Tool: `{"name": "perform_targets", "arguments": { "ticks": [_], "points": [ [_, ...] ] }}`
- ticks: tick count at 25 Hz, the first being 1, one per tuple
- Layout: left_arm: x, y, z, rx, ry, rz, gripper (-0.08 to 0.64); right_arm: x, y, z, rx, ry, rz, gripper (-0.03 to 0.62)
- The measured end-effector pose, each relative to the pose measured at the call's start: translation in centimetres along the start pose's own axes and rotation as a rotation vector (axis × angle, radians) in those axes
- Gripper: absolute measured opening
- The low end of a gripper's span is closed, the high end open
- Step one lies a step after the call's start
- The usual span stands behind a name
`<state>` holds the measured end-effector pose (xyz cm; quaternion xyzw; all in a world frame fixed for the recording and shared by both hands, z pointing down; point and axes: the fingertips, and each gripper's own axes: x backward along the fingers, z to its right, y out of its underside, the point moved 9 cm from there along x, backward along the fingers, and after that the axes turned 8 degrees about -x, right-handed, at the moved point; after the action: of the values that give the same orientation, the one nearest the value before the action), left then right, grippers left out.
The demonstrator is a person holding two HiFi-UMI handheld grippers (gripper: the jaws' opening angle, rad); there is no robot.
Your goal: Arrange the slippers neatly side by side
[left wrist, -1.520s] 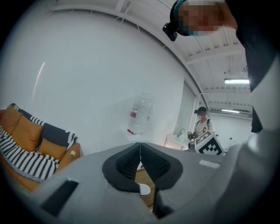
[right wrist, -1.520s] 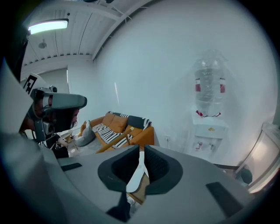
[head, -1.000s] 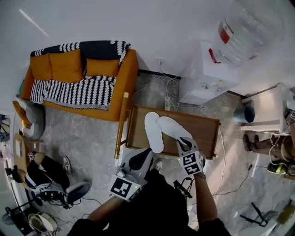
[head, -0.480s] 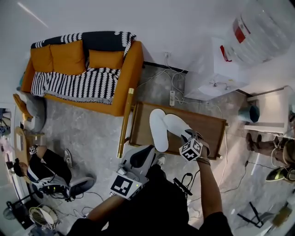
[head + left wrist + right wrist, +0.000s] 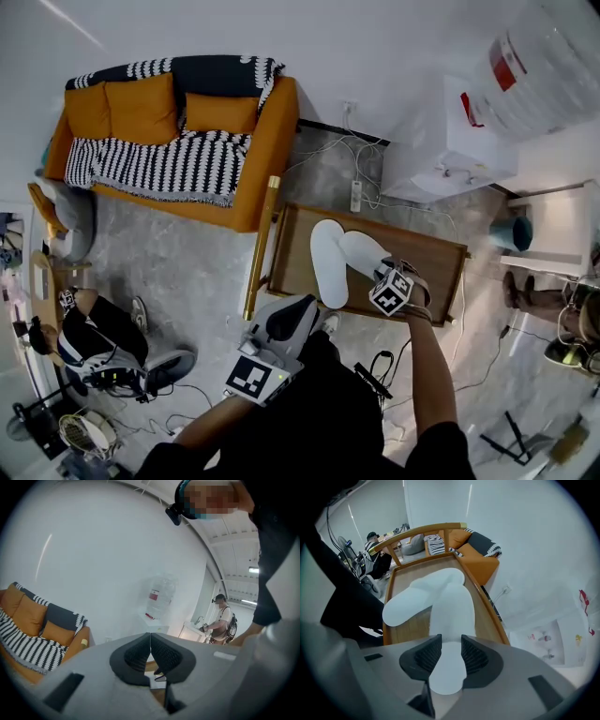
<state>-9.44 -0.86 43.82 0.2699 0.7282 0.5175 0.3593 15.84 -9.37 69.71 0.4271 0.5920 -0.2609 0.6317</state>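
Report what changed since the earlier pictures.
The right gripper tipped downward over the right slipper on the wooden table, and its jaws, earlier shut on it, have just been opening, letting go. The left slipper and the shut left gripper stayed put.

I cannot read any word or number here. The water bottle (image 5: 542, 70) carries a red label (image 5: 506, 62), but its print is too small. The square markers (image 5: 392, 292) show only black-and-white patterns.
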Motion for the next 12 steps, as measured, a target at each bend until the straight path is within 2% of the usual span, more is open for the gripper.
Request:
{"name": "perform_targets", "arguments": {
  "ticks": [2, 7, 12],
  "points": [
    [-0.02, 0.07, -0.11, 0.003, 0.001, -0.008, 0.017, -0.37, 0.15, 0.14, -0.002, -0.001, -0.013, 0.112],
    [0.08, 0.41, -0.17, 0.016, 0.003, -0.046, 0.017, -0.64, 0.05, -0.07, -0.016, 0.003, -0.003, 0.046],
    [0.14, 0.31, -0.01, 0.019, 0.008, -0.048, 0.017, 0.09, 0.05, -0.24, -0.057, -0.006, 0.026, 0.030]
  ]
}}
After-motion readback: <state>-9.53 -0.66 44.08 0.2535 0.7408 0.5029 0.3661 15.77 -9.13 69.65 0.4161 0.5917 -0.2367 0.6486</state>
